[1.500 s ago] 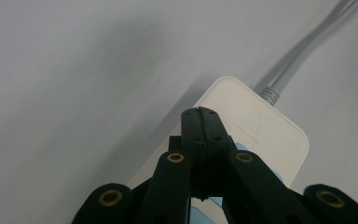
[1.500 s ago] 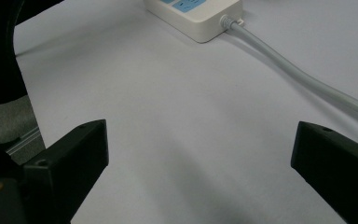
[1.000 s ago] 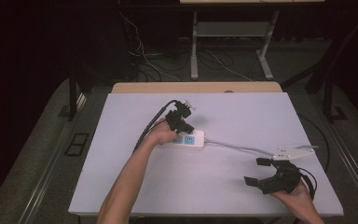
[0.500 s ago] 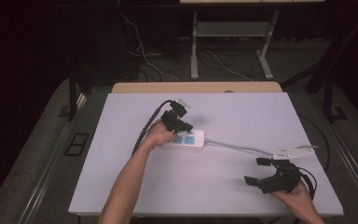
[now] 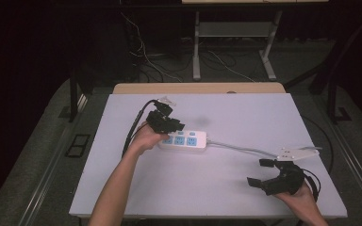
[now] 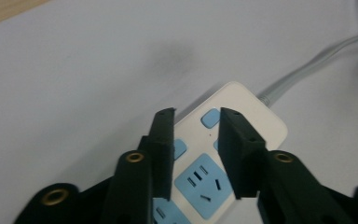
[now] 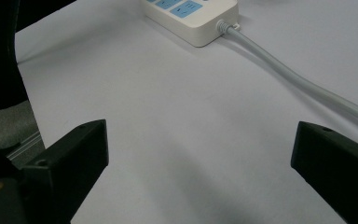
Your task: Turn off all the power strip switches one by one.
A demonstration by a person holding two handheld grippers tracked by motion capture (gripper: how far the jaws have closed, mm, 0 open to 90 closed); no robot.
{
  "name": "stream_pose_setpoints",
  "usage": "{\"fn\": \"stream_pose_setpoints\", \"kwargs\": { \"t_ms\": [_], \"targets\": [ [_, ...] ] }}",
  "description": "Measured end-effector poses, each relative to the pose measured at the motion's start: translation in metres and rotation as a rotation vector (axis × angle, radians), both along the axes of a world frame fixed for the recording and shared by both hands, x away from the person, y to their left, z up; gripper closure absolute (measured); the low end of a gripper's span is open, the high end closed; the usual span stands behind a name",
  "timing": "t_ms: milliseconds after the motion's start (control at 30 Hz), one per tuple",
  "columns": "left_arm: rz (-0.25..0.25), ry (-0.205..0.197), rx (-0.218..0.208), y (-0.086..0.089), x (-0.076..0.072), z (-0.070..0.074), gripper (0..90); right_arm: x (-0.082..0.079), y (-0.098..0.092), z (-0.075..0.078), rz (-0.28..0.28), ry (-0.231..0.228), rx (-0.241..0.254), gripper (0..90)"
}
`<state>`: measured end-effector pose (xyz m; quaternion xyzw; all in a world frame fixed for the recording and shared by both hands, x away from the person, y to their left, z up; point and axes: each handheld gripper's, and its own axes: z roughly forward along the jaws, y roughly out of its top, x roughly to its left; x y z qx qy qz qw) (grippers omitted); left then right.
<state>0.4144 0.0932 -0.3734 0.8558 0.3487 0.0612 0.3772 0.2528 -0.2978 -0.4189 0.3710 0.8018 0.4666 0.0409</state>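
left gripper poised over the near end of the power strip

the left gripper (image 6: 196,116) hovered directly above the power strip (image 5: 185,140), its two black jaws parted by a narrow gap with nothing between them. in the left gripper view the strip's blue sockets (image 6: 203,179) showed through that gap, so the gripper sat over the strip's top face rather than beside it. whether the jaw tips touched the white casing could not be told.

outward from there, the strip lay flat on the white counter (image 5: 245,113), its long axis running roughly left to right across the high view. its grey cable (image 5: 245,149) left the right-hand end and trailed toward the person's right side.

the right gripper (image 5: 264,173) was held low near the counter's right front corner, jaws spread wide and empty, well apart from the strip. in the right gripper view the strip's cable end (image 7: 193,21) lay ahead and to the upper left, with the cable passing just beyond the right-hand jaw.

judged from this, the left hand was plainly the nearer one to the strip, while the right was better placed for the cable.
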Motion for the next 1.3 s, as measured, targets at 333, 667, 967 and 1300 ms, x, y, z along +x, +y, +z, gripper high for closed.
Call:
{"fn": "stream_pose_setpoints", "kwargs": {
  "t_ms": [333,667,967,1300],
  "targets": [
    [-0.011,-0.004,-0.079,0.026,-0.028,0.015,5.2,-0.001,0.000,0.001,-0.002,-0.002,0.004,3.8],
    [0.025,-0.082,-0.080,0.051,-0.070,0.017,0.0,-0.001,0.001,0.001,0.003,-0.004,-0.002,3.8],
    [0.067,-0.124,-0.099,0.061,-0.103,0.001,0.0,-0.001,0.002,0.001,0.006,-0.006,0.004,3.9],
    [0.061,-0.150,-0.162,0.064,-0.136,-0.014,0.0,-0.002,0.003,0.001,0.010,0.005,0.035,3.8]
  ]
}}
